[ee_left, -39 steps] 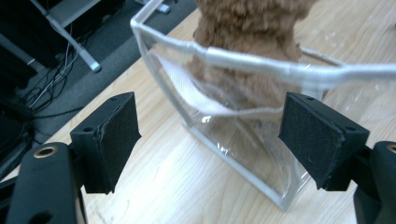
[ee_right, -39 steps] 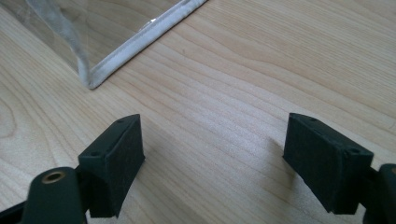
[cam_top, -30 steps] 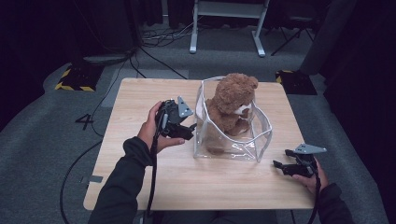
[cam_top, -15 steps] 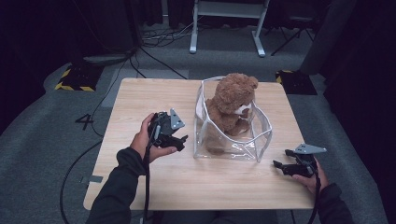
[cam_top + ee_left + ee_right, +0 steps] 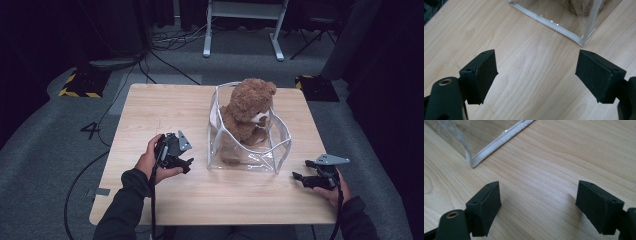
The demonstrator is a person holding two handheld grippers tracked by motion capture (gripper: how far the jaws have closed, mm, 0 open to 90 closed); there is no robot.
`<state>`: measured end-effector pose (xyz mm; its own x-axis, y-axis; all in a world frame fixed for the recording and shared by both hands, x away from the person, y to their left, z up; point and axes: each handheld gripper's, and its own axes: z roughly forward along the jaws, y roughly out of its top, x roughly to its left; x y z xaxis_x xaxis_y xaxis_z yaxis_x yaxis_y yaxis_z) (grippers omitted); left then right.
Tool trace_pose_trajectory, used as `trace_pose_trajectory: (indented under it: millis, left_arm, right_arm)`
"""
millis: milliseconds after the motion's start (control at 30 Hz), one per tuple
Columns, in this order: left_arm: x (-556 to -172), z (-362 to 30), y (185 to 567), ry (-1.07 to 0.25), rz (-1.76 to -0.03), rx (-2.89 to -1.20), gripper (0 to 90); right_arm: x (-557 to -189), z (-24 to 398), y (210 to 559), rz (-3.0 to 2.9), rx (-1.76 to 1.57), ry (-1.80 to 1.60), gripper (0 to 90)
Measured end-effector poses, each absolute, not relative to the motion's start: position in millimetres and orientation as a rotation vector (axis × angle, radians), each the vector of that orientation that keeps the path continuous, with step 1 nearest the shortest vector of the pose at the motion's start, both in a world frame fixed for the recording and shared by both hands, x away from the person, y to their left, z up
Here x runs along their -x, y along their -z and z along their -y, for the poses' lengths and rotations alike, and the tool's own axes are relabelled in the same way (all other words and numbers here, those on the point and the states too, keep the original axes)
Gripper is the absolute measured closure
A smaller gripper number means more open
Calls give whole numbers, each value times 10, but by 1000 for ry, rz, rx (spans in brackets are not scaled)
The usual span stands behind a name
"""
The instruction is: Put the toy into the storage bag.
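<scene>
A brown plush teddy bear point(image 5: 248, 112) sits upright inside a clear plastic bag point(image 5: 280, 150) with white-edged seams, on the pale wooden table point(image 5: 165, 107). The bear's fur is shaggy and mid-brown, with a lighter patch at the chest; its head rises above the bag's open rim, while its body and legs show through the transparent walls. The bag stands open at the top, its sides bowed outward, its bottom seam flat on the wood. The left tool point(image 5: 186, 163) lies just to the bag's left, close to its lower corner but apart from it, jaws aimed toward the bag; in the left gripper view the left tool point(image 5: 536, 75) is released, both black pads spread wide with bare wood between them and the bag's white seam point(image 5: 549, 22) ahead, past the pads. The right tool point(image 5: 302, 170) sits to the bag's right, near its front corner, not touching; in the right gripper view the right tool point(image 5: 537, 202) is likewise released, pads wide apart over bare wood, the bag's corner seam point(image 5: 496, 143) ahead and toward its left pad.
</scene>
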<state>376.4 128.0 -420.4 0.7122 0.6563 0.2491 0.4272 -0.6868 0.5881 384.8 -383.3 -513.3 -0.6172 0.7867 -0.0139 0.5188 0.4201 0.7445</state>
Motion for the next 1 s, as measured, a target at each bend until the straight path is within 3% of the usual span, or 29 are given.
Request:
trace_pose_trajectory:
  millis: [467, 1000]
  left_arm:
    - [-3670, -1551, 4552, -614, -892, -2453, 171]
    - [-3527, -1867, 4878, -530, -1011, -2304, 171]
  right_arm:
    - [-3848, 3834, 5133, -2319, -1120, -1026, 198]
    - [-3848, 3834, 5133, -2318, -1119, -1026, 198]
